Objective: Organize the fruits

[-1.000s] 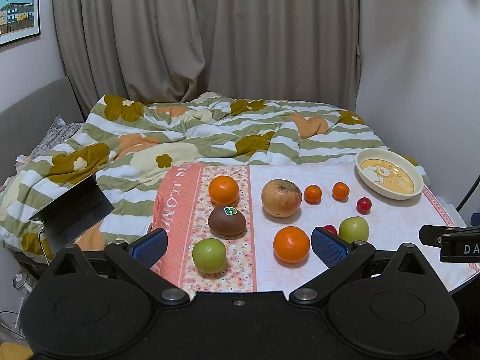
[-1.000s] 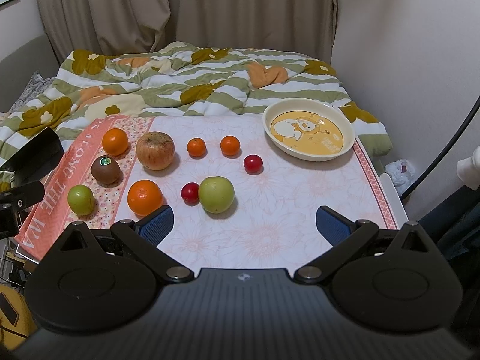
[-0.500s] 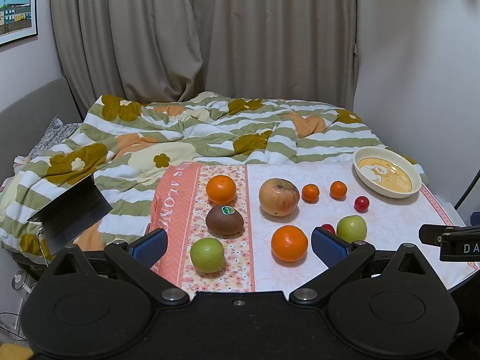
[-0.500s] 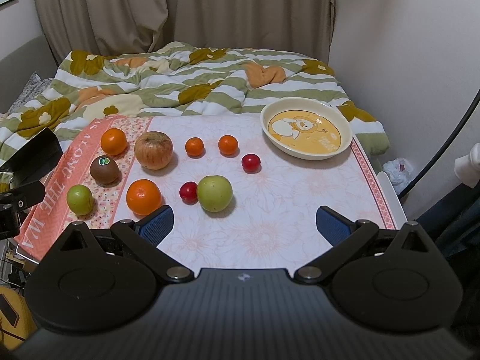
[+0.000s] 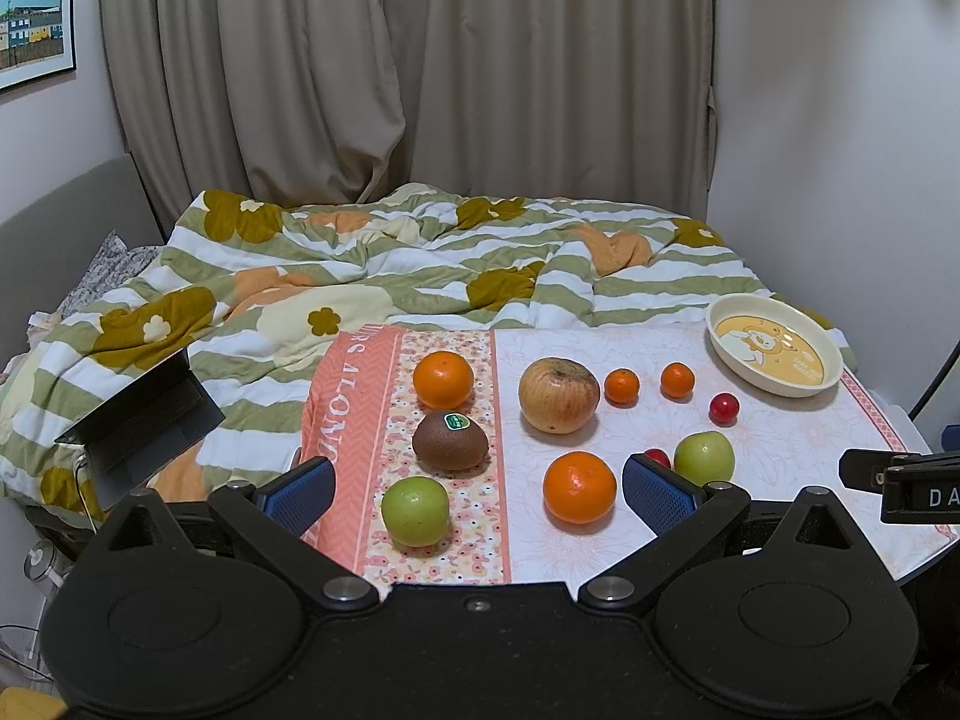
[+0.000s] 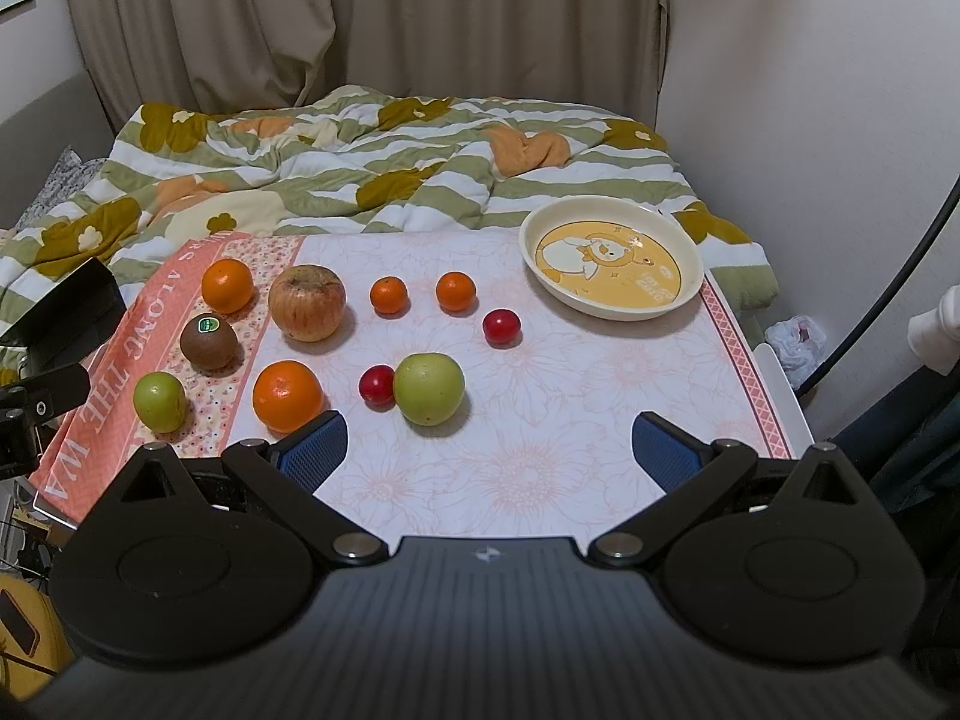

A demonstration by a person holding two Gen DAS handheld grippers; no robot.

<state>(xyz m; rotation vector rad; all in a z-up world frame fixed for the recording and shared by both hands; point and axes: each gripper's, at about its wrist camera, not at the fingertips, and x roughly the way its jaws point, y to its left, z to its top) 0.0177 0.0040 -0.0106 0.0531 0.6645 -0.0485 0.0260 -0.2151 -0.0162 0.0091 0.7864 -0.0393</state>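
Fruits lie spread on a pink floral tablecloth [image 6: 540, 456]: a large apple [image 6: 306, 302], two oranges [image 6: 227, 285] [image 6: 287, 395], a kiwi [image 6: 208, 341], two green apples [image 6: 159, 401] [image 6: 429, 387], two small tangerines [image 6: 389, 294] [image 6: 455, 290] and two red plums [image 6: 501, 326] [image 6: 376, 384]. An empty cream plate [image 6: 611, 264] with a yellow cartoon centre stands at the far right. My left gripper [image 5: 477, 489] is open and empty at the near edge, by a green apple [image 5: 415, 509] and an orange [image 5: 579, 486]. My right gripper [image 6: 489, 447] is open and empty over bare cloth.
A bed with a striped floral quilt [image 5: 420, 264] lies behind the table. A dark laptop-like object [image 5: 141, 414] sits at the left. A wall [image 6: 840, 120] is close on the right, with a black cable [image 6: 888, 282] beside the table edge.
Both views have shifted slightly: the fruits sit a little lower and nearer in the frames. No fruit has moved on the cloth, and both grippers stay open.
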